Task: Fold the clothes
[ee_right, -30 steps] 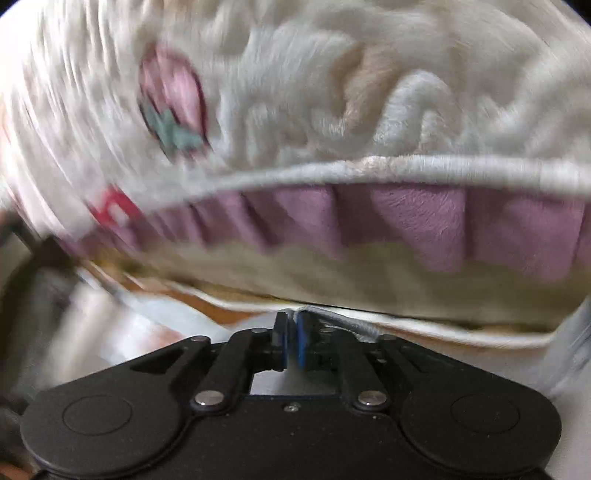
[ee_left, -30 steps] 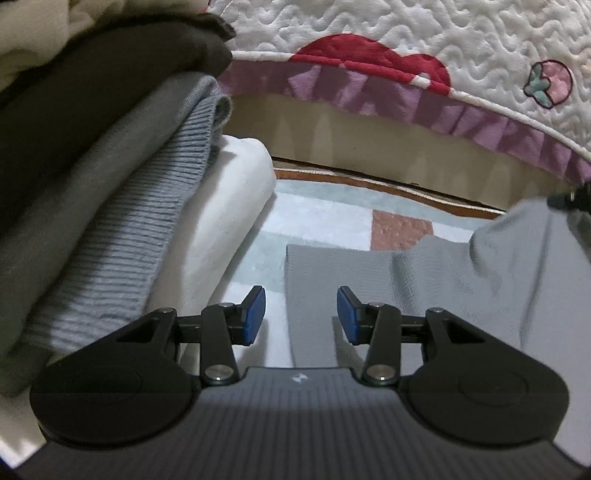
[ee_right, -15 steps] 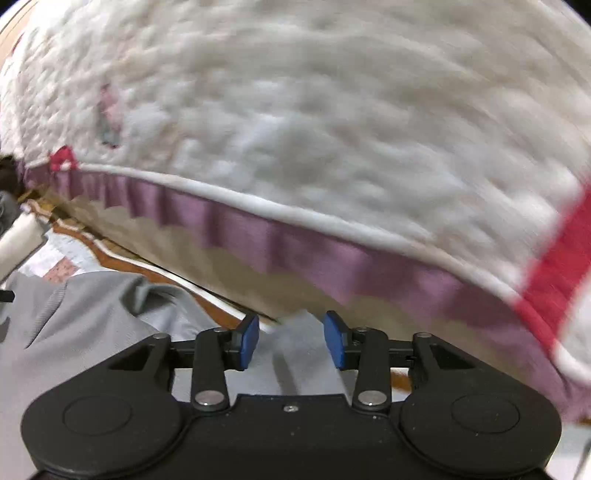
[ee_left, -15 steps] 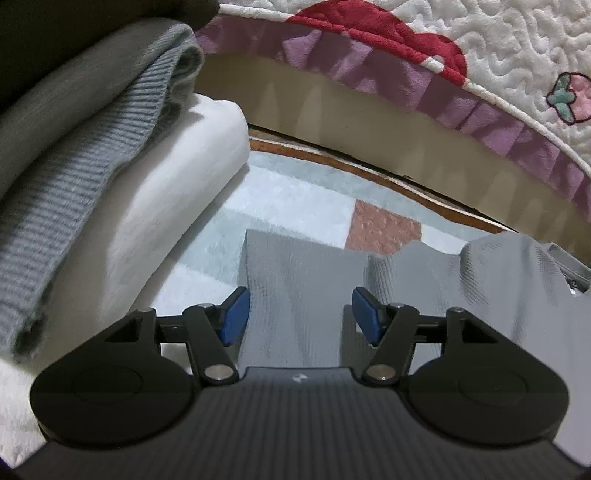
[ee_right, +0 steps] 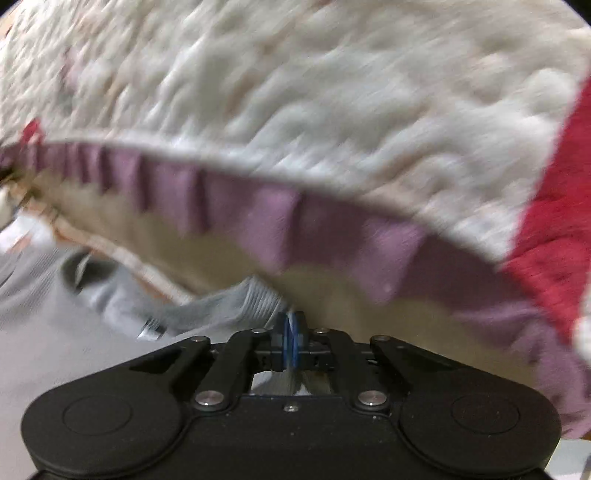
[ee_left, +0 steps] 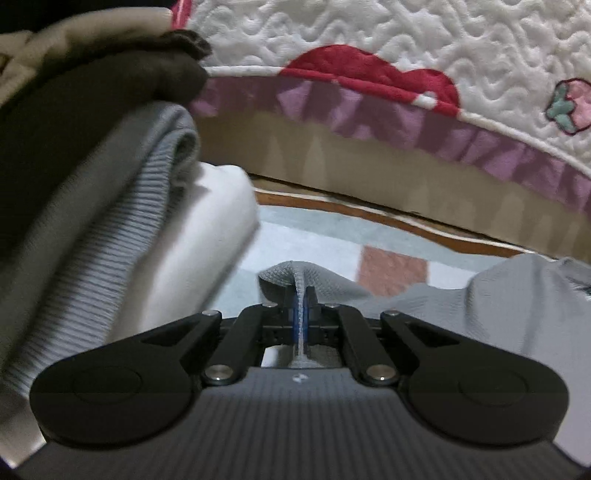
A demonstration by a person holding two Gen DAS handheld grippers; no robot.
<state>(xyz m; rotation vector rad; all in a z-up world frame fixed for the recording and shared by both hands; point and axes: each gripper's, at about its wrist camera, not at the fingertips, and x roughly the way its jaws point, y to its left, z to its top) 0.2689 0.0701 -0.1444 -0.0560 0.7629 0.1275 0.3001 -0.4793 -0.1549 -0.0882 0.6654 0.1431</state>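
The left hand-held gripper (ee_left: 300, 314) is clamped on a raised fold of the grey garment (ee_left: 436, 306), which lies on the patterned rug (ee_left: 314, 240) beside a stack of folded clothes (ee_left: 110, 206) at left; the right hand-held gripper (ee_right: 291, 332) pinches its ribbed edge near the quilted bedspread (ee_right: 295, 110).

Counts, both wrist views. Grippers: two, the left gripper (ee_left: 301, 306) and the right gripper (ee_right: 291, 332), each with jaws closed on a pinch of the one loose grey garment (ee_left: 480, 295), (ee_right: 229, 302). Folded stack at left: four layers told apart, a cream piece (ee_left: 92, 40) on top, a dark brown piece (ee_left: 74, 122), a grey ribbed knit (ee_left: 122, 206), a white piece (ee_left: 207, 236) lowest. One quilted bedspread (ee_left: 406, 33). One patterned mat (ee_left: 314, 243).
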